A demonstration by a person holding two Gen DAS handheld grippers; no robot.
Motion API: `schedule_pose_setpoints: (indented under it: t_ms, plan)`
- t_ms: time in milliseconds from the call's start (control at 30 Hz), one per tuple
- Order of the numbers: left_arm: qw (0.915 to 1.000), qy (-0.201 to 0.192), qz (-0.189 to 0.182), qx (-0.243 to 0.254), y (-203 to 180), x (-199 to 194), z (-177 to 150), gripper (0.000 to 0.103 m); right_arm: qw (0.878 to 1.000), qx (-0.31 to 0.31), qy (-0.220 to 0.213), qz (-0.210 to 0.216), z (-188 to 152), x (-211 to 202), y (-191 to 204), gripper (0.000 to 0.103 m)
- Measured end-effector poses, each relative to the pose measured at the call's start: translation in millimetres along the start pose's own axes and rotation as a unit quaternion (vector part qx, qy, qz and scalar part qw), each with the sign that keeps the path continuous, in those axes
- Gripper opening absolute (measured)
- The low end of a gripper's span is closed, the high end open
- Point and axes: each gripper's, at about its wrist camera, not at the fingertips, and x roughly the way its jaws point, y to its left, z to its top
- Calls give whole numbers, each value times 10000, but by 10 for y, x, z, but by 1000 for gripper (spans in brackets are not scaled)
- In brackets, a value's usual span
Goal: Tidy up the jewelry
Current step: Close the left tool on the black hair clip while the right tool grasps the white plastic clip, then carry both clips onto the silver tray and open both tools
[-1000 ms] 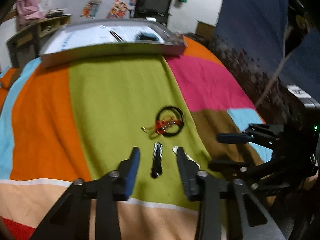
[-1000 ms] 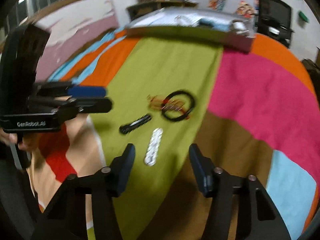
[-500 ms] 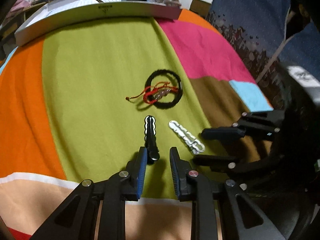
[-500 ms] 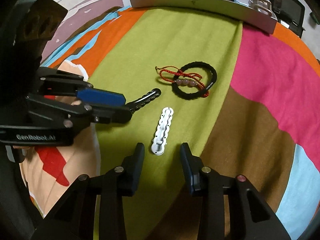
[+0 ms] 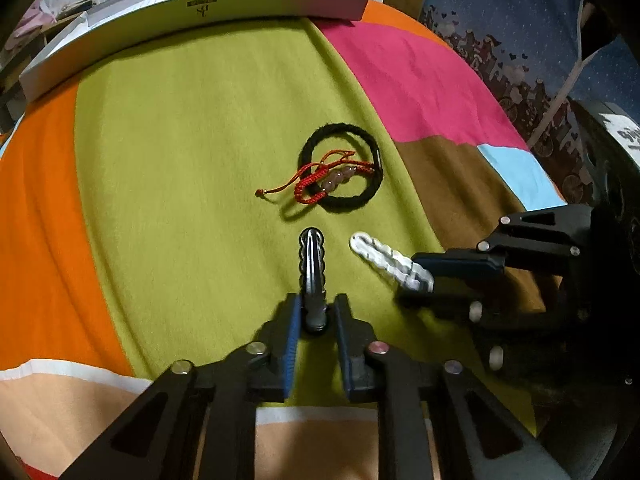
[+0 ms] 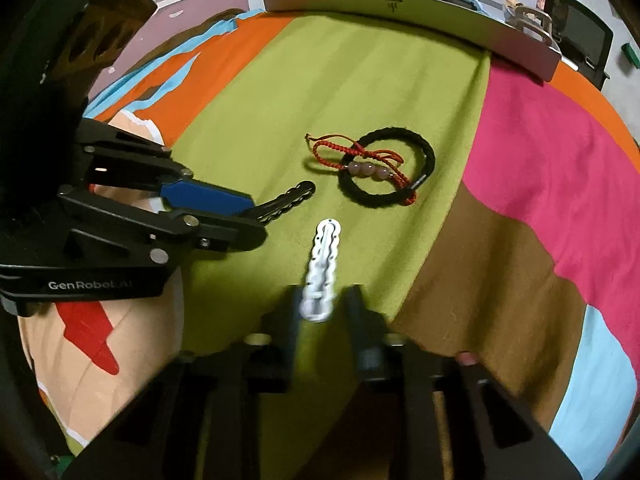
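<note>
A black wavy hair clip (image 5: pixel 311 264) lies on the green patch of the blanket, and my left gripper (image 5: pixel 316 318) is shut on its near end. Beside it is a white wavy hair clip (image 6: pixel 322 268), its near end pinched in my right gripper (image 6: pixel 320 312), which looks blurred. From the right wrist view, the left gripper (image 6: pixel 256 216) shows with the black clip (image 6: pixel 290 198) sticking out of it. A black braided ring (image 5: pixel 344 204) and a red cord bracelet (image 5: pixel 308 196) with pink beads lie overlapped just beyond both clips.
A long grey tray (image 5: pixel 200 20) with several small items stands at the far edge of the colourful patchwork blanket (image 5: pixel 160 160). A dark blue patterned cloth (image 5: pixel 500 40) hangs at the right. A desk and chair stand behind the tray.
Both grippers came down and forward over the clips, and their fingers narrowed from wide open until each pinched the near end of its clip. The bracelets have not moved.
</note>
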Motion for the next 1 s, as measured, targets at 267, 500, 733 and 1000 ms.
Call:
schedule_pose_setpoints:
  t_ms: [267,500,733,1000]
  plan:
    - [9997,-181,44,-165,45,-148,27,15,9983,-121,-473,-325,21,-192,-51,13]
    - [9935,-1001,161,-509,136,-530,186,15,9846,-195,-1498,-876,168,-634,-143,13]
    - [9696,-2213,486,-930,424,-970,683,14,9549,146,-2644,-1342,721,-929,-379,13]
    - [9542,-2550,666,-1416,935,-850,1510,14,9394,683,-3068,-1370,1552,-767,-864,13]
